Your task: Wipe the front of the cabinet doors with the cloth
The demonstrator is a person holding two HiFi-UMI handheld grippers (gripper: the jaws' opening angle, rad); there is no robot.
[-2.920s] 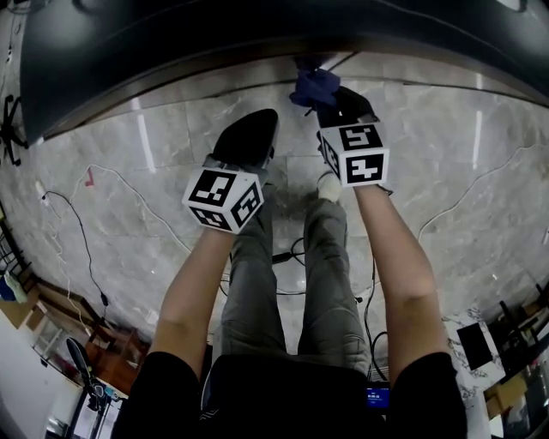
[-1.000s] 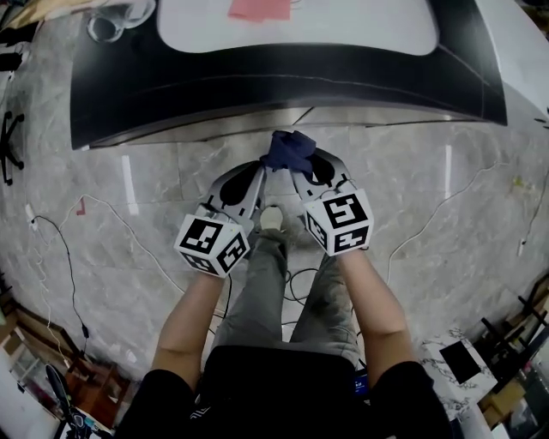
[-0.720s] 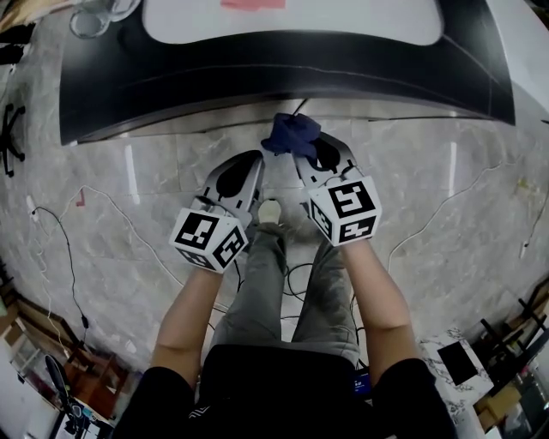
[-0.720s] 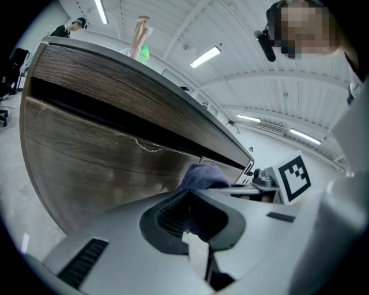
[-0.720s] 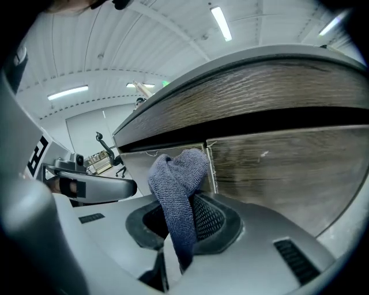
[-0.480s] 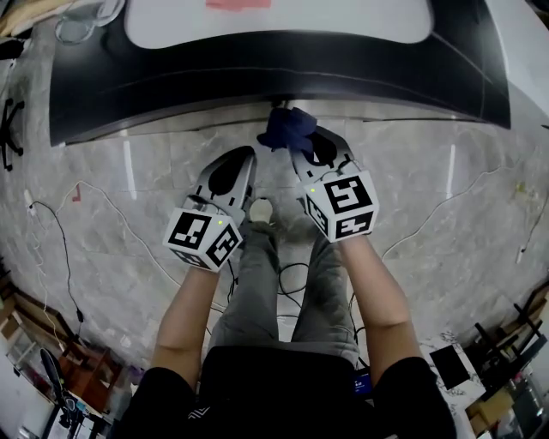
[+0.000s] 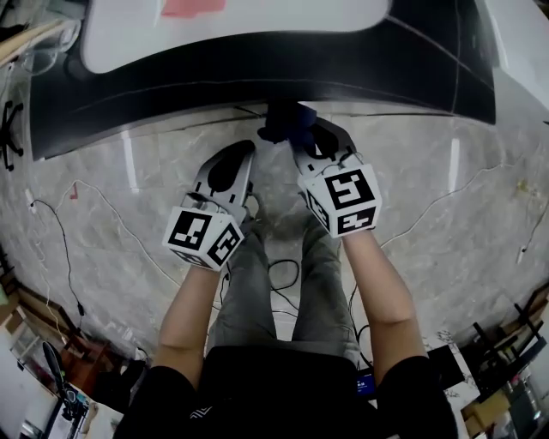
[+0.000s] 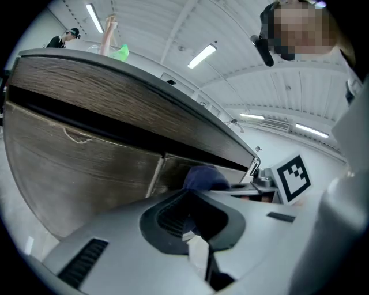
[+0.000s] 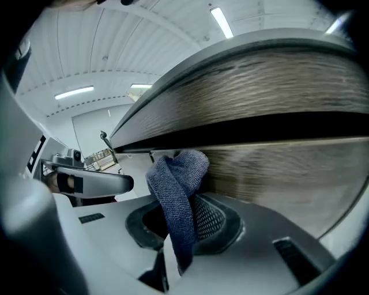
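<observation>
A dark blue cloth (image 7: 287, 123) is bunched at the tip of my right gripper (image 7: 298, 139), which is shut on it. In the right gripper view the cloth (image 9: 179, 181) rises from between the jaws and presses against the wood-grain cabinet door (image 9: 288, 173), just below the dark gap under the countertop. My left gripper (image 7: 243, 150) is level with the right one and a little to its left, shut with nothing in it. From the left gripper view the cloth (image 8: 204, 177) shows beside the seam between two doors (image 8: 75, 173).
The dark countertop (image 7: 257, 60) overhangs the doors and carries a white panel with a pink item (image 7: 193, 7). Cables (image 7: 77, 223) trail over the marble floor. The person's legs (image 7: 274, 291) are below the grippers. Furniture clutter fills the lower corners.
Both grippers moved forward toward the cabinet. The cloth went from hanging above the floor to lying under the countertop edge against the door. The left gripper drew slightly away from the right.
</observation>
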